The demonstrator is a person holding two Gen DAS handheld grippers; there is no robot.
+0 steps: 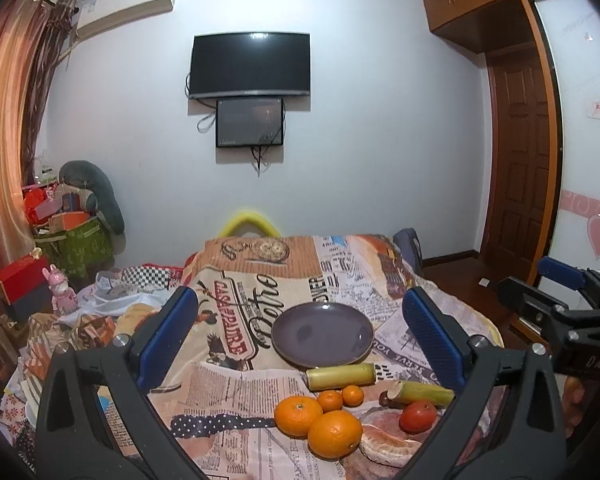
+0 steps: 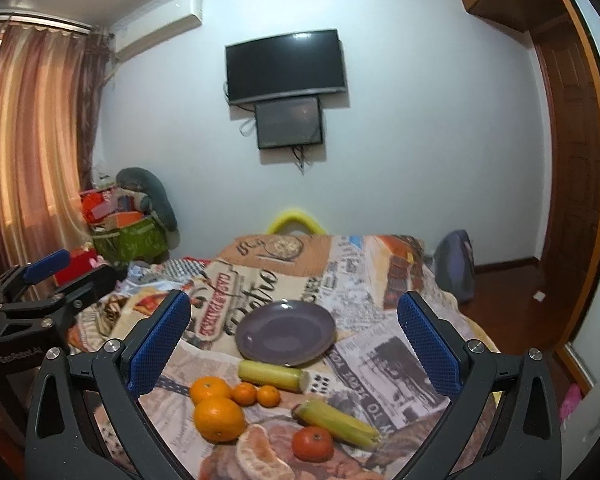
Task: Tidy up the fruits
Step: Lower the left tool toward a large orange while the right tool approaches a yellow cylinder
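Two tongs, left tongs (image 1: 300,330) and right tongs (image 2: 294,330), spread wide, empty; possibly pink clutter (image 2: 571,402) only in right view.

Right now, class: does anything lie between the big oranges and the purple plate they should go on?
Yes. Two small mandarins and a yellow-green cane piece lie between the big oranges and the plate.
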